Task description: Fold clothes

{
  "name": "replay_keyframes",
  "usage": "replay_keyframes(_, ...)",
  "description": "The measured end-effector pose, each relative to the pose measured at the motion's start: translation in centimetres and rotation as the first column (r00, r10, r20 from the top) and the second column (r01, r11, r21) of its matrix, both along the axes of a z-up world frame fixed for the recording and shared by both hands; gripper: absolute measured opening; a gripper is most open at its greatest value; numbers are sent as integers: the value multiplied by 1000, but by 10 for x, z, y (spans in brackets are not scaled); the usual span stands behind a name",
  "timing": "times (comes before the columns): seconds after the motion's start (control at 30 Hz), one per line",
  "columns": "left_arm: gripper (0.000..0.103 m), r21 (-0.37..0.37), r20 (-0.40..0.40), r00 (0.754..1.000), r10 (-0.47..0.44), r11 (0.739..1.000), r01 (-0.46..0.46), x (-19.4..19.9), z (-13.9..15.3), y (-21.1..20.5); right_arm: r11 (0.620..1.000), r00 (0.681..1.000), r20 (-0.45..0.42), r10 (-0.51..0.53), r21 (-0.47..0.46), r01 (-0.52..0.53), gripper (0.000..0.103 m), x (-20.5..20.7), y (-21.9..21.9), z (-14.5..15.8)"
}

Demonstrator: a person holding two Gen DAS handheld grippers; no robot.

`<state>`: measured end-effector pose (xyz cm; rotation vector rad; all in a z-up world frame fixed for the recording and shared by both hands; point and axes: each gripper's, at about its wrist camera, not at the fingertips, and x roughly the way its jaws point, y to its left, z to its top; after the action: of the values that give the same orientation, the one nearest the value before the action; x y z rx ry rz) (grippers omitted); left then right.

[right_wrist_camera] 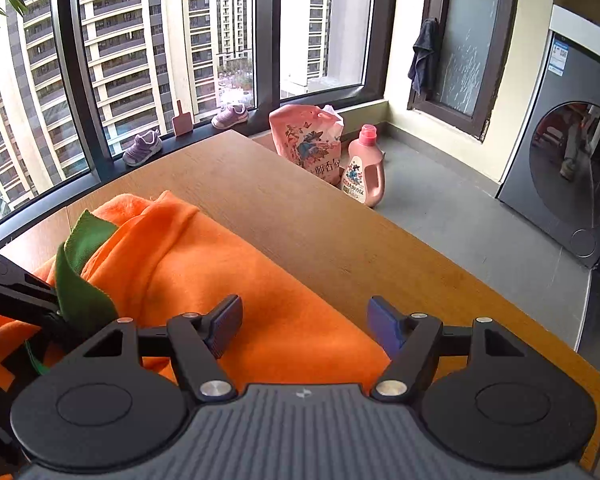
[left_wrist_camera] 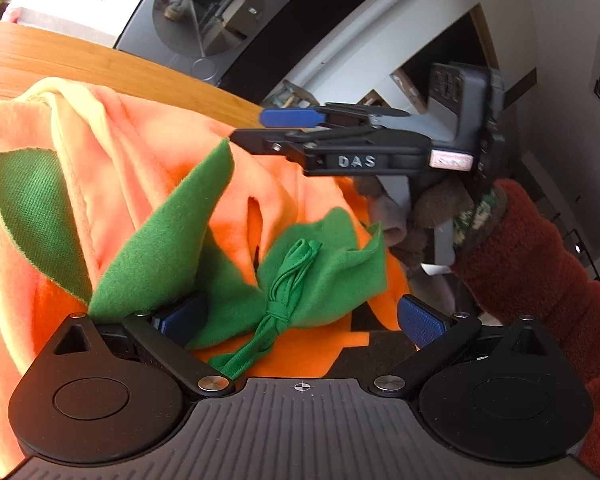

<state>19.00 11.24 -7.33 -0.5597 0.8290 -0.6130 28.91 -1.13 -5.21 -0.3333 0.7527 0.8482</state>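
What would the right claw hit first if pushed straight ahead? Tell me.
Probably the orange garment: the right claw stands open with nothing between its pads, angled down over the cloth near its edge. Depth is unclear; it might instead land on the bare wooden table just beyond.

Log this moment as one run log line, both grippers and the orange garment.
left gripper: open, green collar between pads | right gripper: open, empty | orange garment: bunched on wooden table | fold: unfinished

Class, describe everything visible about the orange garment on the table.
The orange garment is soft fleece, heaped in thick folds on the wooden table. Green fleece leaf-shaped flaps and a knotted green cord sit at one end; black patches show low down. The left gripper stands open around the green flaps; the right gripper hangs open above it.
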Motion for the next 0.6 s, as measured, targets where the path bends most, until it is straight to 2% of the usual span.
replay_keyframes(0.13,103,-14,16,1000,-7,1000,7,-4,-2,4,998,982,-191,-4,63,17,69,37,6,-22)
replay_keyframes(0.17,103,-17,18,1000,-8,1000,8,-5,-2,4,997,977,-213,2,78,15,63,40,6,-24)
replay_keyframes(0.2,103,-20,21,1000,-9,1000,9,-6,-2,5,996,976,-217,14,94,7,56,39,5,-25)
replay_keyframes(0.23,103,-22,23,1000,-11,1000,11,-6,-2,6,995,973,-229,15,103,9,38,35,3,-23)
replay_keyframes(0.3,103,-27,26,1000,-13,1000,13,-5,-3,7,993,964,-265,1,112,30,28,26,-1,-18)
replay_keyframes(0.37,103,-32,28,1000,-12,999,13,-5,-3,9,992,967,-253,9,125,23,12,9,-8,-5)
replay_keyframes(0.5,103,-33,36,999,-2,999,3,-6,-4,8,970,970,-228,89,240,-33,1,-41,-29,46)
replay_keyframes(0.6,103,-51,39,999,0,999,2,-6,-4,9,965,962,-243,129,254,-65,1,-81,-37,56)
